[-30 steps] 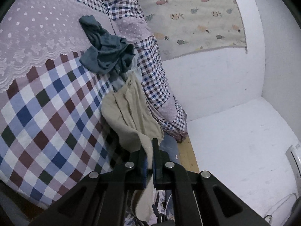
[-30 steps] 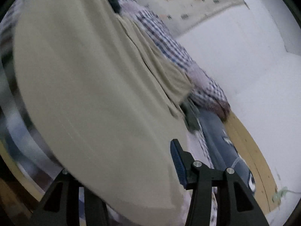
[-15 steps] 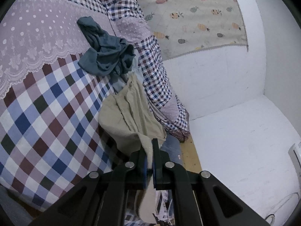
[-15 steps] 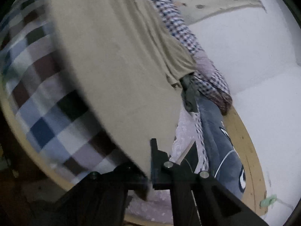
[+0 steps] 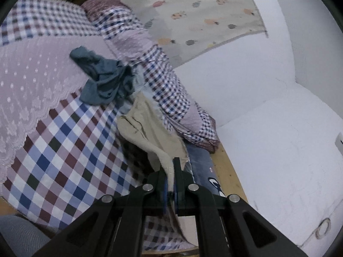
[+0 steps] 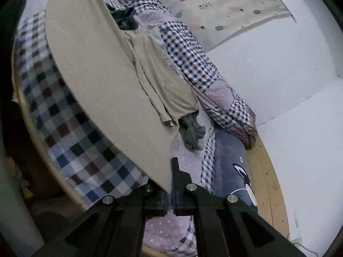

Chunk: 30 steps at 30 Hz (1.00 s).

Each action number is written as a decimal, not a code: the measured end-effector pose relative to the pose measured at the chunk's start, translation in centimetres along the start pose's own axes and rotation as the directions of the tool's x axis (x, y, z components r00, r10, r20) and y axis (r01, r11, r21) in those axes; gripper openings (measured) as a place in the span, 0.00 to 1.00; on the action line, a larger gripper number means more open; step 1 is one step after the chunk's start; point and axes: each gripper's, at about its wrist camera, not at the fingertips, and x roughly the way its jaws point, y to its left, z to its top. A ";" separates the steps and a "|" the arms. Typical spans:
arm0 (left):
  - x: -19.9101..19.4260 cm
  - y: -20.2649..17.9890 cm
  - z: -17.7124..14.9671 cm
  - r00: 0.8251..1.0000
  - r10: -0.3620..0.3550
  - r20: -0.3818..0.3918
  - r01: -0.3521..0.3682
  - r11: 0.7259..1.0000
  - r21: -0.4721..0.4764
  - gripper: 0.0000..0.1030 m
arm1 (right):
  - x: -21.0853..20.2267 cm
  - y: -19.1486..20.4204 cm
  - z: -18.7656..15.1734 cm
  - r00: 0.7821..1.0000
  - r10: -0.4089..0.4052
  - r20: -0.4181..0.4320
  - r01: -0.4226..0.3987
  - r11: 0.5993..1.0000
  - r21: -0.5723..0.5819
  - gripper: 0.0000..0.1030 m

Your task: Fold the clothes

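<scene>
A beige garment (image 5: 148,128) lies on the checked bedspread (image 5: 64,150), running down to my left gripper (image 5: 170,177), which is shut on its lower edge. In the right wrist view the same beige garment (image 6: 103,81) stretches as a broad sheet across the left half of the frame, and my right gripper (image 6: 170,184) is shut on its near corner. A crumpled dark teal garment (image 5: 105,79) sits further up the bed. A small grey-green piece of clothing (image 6: 191,131) lies just beyond the beige garment's far end.
A rolled checked quilt (image 5: 169,90) runs along the bed's right side against the white wall (image 5: 268,128). A blue cartoon-print pillow (image 6: 233,167) lies near the wooden bed edge (image 6: 268,182). A fruit-print cloth (image 5: 203,15) hangs on the wall.
My right gripper, open a second ago, has shut on the beige garment and pulled back, drawing it taut. My left gripper keeps its hold and has shifted slightly, so the bed appears further away.
</scene>
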 end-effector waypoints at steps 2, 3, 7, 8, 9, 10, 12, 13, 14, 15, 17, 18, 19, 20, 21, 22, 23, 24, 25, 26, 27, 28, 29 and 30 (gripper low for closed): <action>-1.2 -1.2 -0.2 1.000 0.000 -0.016 0.001 1.000 0.025 0.02 | -1.0 -0.6 0.0 0.999 0.035 -0.005 -0.035 0.999 -0.005 0.00; -1.8 -1.8 -0.4 1.000 0.002 -0.028 -0.001 0.999 0.038 0.02 | -1.5 -0.6 -0.1 0.998 0.057 -0.008 -0.057 0.998 -0.008 0.00; -3.7 -3.4 -1.9 0.996 0.016 -0.085 -0.009 0.997 0.080 0.02 | -3.7 -0.9 -0.4 0.989 0.143 -0.022 -0.144 0.989 -0.022 0.00; -4.3 -3.5 -2.3 0.995 0.019 -0.095 -0.011 0.996 0.083 0.02 | -4.2 -1.0 -0.4 0.986 0.165 -0.026 -0.166 0.986 -0.026 0.00; -5.0 -3.7 -2.8 0.994 0.023 -0.103 -0.014 0.996 0.084 0.02 | -4.8 -0.9 -0.6 0.980 0.197 -0.029 -0.198 0.980 -0.033 0.00; -5.7 -3.8 -3.3 0.994 0.028 -0.108 -0.019 0.997 0.081 0.02 | -5.3 -0.9 -0.7 0.977 0.211 -0.031 -0.212 0.977 -0.037 0.00; -7.5 -4.1 -4.3 0.992 0.037 -0.124 -0.028 0.997 0.073 0.02 | -6.6 -0.9 -1.0 0.968 0.249 -0.032 -0.250 0.967 -0.045 0.00; -8.2 -4.2 -4.6 0.991 0.045 -0.125 -0.036 0.997 0.071 0.02 | -7.2 -1.0 -1.2 0.964 0.266 -0.029 -0.267 0.962 -0.052 0.00; -8.7 -4.2 -4.9 0.990 0.054 -0.130 -0.045 0.996 0.071 0.02 | -7.8 -1.4 -1.4 0.957 0.288 -0.014 -0.289 0.957 -0.033 0.00; -9.2 -4.1 -5.1 0.989 0.062 -0.135 -0.053 0.996 0.072 0.02 | -8.4 -1.7 -1.6 0.951 0.310 0.001 -0.310 0.950 -0.015 0.00; -9.6 -3.5 -5.1 0.987 0.089 -0.136 -0.082 0.995 0.057 0.02 | -8.7 -2.5 -2.0 0.940 0.340 0.023 -0.340 0.940 0.026 0.00; -9.4 -2.9 -4.7 0.985 0.108 -0.135 -0.105 0.994 0.035 0.02 | -7.8 -2.6 -2.2 0.936 0.353 0.015 -0.353 0.935 0.041 0.00; -9.1 -2.2 -4.4 0.982 0.128 -0.138 -0.128 0.992 0.007 0.02 | -7.0 -2.8 -2.5 0.931 0.366 0.006 -0.365 0.929 0.055 0.00; -8.5 -1.4 -4.0 0.978 0.147 -0.149 -0.152 0.988 -0.024 0.02 | -6.1 -3.0 -2.7 0.925 0.379 -0.003 -0.378 0.923 0.069 0.00; -7.9 -1.1 -3.7 0.974 0.161 -0.160 -0.169 0.985 -0.037 0.02 | -5.5 -2.9 -2.8 0.919 0.395 -0.015 -0.393 0.917 0.076 0.00; -7.3 -0.9 -3.4 0.969 0.176 -0.171 -0.186 0.981 -0.047 0.02 | -4.7 -3.0 -2.7 0.913 0.408 -0.020 -0.406 0.910 0.081 0.00; -6.6 -0.9 -3.1 0.964 0.190 -0.184 -0.202 0.978 -0.048 0.02 | -3.9 -3.1 -2.7 0.906 0.422 -0.025 -0.419 0.904 0.087 0.00; -5.5 -0.8 -2.6 0.958 0.206 -0.199 -0.219 0.975 -0.048 0.02 | -3.0 -3.3 -2.5 0.892 0.450 -0.031 -0.446 0.890 0.097 0.00; -4.2 -0.7 -2.0 0.951 0.220 -0.216 -0.235 0.971 -0.048 0.02 | -2.4 -3.3 -2.2 0.883 0.468 -0.036 -0.462 0.881 0.101 0.00; -2.9 -0.6 -1.4 0.944 0.235 -0.231 -0.253 0.966 -0.048 0.02 | -1.4 -3.5 -1.9 0.872 0.488 -0.044 -0.481 0.870 0.110 0.00; -1.6 -0.5 -0.8 0.936 0.251 -0.247 -0.270 0.962 -0.046 0.02 | -0.4 -3.7 -1.5 0.860 0.508 -0.051 -0.499 0.858 0.118 0.00; -0.1 -0.3 0.0 0.927 0.268 -0.263 -0.289 0.956 -0.044 0.02 | 0.9 -3.9 -1.2 0.850 0.523 -0.058 -0.513 0.849 0.129 0.00; 1.5 0.0 0.7 0.918 0.285 -0.275 -0.309 0.950 -0.047 0.02 | 2.1 -4.1 -0.8 0.841 0.537 -0.067 -0.525 0.840 0.140 0.00; 3.1 0.3 1.4 0.909 0.301 -0.288 -0.328 0.943 -0.050 0.02 | 3.6 -4.4 -0.3 0.830 0.552 -0.076 -0.537 0.829 0.153 0.00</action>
